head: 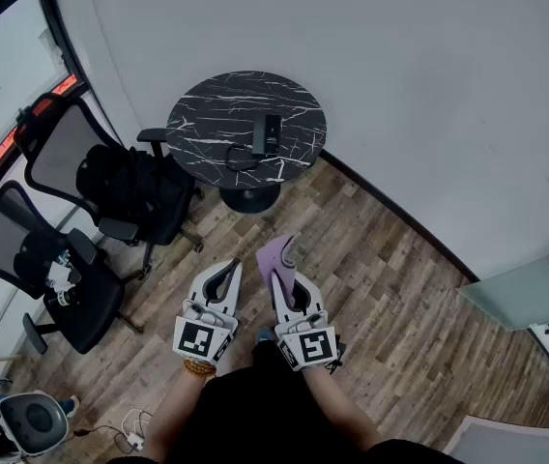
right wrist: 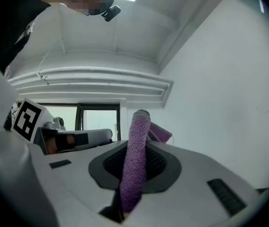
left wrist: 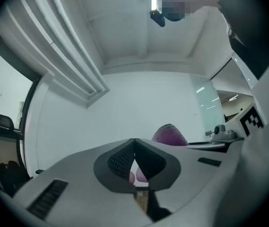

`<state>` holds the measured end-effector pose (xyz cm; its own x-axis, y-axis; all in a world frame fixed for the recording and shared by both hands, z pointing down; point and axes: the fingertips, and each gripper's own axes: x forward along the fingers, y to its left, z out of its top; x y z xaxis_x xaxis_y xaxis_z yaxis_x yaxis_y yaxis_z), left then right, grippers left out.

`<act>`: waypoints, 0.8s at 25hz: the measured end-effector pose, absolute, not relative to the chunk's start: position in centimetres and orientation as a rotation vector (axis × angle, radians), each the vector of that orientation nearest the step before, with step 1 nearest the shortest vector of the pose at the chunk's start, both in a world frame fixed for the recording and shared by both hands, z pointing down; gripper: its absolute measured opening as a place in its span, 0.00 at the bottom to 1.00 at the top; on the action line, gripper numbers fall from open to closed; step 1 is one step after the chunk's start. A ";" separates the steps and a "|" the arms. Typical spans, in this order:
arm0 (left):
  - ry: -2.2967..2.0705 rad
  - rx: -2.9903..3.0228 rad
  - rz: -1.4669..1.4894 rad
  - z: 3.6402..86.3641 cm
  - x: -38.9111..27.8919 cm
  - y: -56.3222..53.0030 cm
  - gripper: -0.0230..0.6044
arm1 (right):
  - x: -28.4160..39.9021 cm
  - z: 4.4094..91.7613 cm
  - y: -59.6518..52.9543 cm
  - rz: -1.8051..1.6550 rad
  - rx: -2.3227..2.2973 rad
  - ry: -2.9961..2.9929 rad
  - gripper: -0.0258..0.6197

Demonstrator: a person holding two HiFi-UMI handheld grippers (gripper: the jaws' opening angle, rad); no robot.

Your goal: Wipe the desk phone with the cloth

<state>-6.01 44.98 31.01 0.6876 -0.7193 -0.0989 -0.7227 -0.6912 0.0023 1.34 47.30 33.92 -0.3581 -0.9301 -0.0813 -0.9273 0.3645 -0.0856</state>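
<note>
Closest to the person, the right gripper (head: 287,280) clamps a strip of purple terry cloth (right wrist: 135,160) that sticks up past its jaws. Beside it, the left gripper (left wrist: 134,157) is closed on nothing. Well ahead, across the wooden plank floor (head: 390,288), a dark slim desk phone (head: 267,135) lies on the round black marble worktop (head: 207,100).

Right tongs (right wrist: 134,148) clamped on purple cloth (right wrist: 138,126), cloth standing upright; window (right wrist: 96,119) behind, left.
</note>
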 end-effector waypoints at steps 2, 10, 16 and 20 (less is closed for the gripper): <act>1.234 -2.855 0.134 31.5 -5.2 42.3 0.06 | 2.3 33.7 44.3 -0.027 -1.700 2.498 0.13; 1.276 -2.882 0.082 33.0 -4.0 34.3 0.06 | 2.6 35.0 35.6 -0.127 -1.531 2.675 0.13; 1.269 -2.910 0.086 35.0 -3.2 27.5 0.06 | 2.5 36.6 30.2 -0.046 -1.551 2.786 0.13; 1.259 -2.946 0.087 36.2 -1.9 21.5 0.06 | 3.9 37.1 25.3 -0.061 -1.586 2.798 0.13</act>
